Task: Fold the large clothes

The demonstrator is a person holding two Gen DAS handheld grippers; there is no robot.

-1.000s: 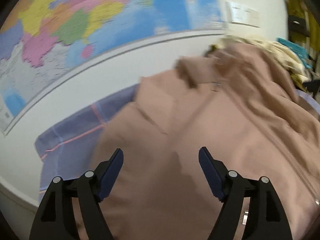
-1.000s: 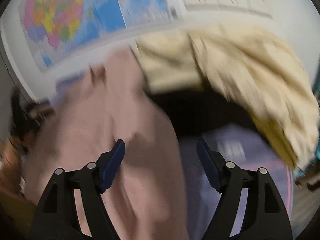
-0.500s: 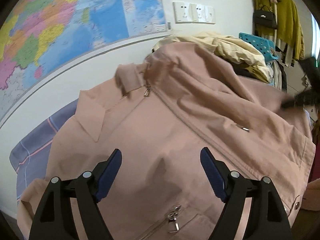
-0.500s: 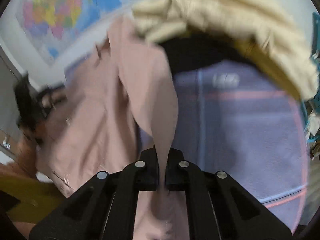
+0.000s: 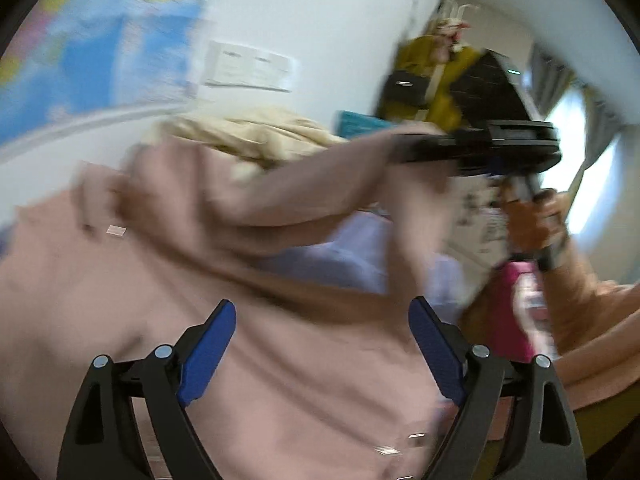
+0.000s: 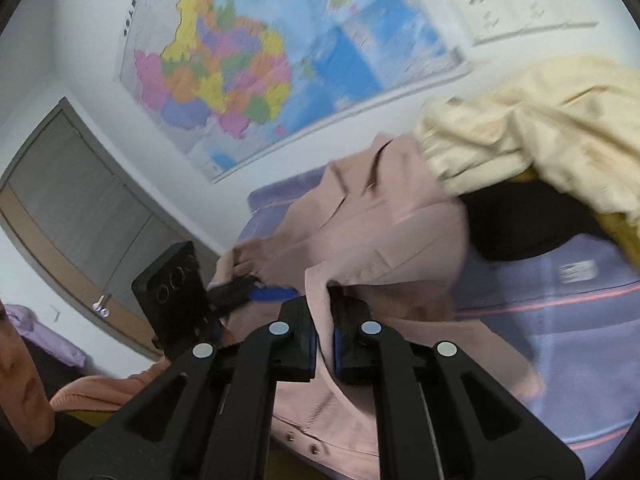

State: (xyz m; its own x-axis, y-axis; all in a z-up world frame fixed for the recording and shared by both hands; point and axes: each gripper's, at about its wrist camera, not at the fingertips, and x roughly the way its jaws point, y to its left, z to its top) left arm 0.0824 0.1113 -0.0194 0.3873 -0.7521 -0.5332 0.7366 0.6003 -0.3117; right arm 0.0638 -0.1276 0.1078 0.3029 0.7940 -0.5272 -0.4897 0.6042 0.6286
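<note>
A dusty-pink zip jacket (image 5: 280,380) lies spread on a lavender checked sheet (image 6: 580,340). My left gripper (image 5: 320,308) hovers over the jacket's body. Its jaws are opening, and no fabric is pinched between them. My right gripper (image 6: 324,320) is shut on a fold of the pink jacket (image 6: 380,232) and holds it raised. In the left wrist view the right gripper (image 5: 404,148) shows at upper right, with a stretch of pink cloth hanging from it. The left gripper (image 6: 256,286) appears at the jacket's left edge in the right wrist view.
A cream garment (image 6: 540,120) and a black one (image 6: 520,224) are heaped at the jacket's far side against the wall. A map (image 6: 260,60) and sockets (image 6: 520,4) hang above. Yellow clothes on a rack (image 5: 436,68) and a teal basket (image 5: 356,124) stand to the right.
My right gripper has shut on the jacket's fold and lifted it. The left gripper has swung to the right over the jacket, bringing the right gripper into its view.
</note>
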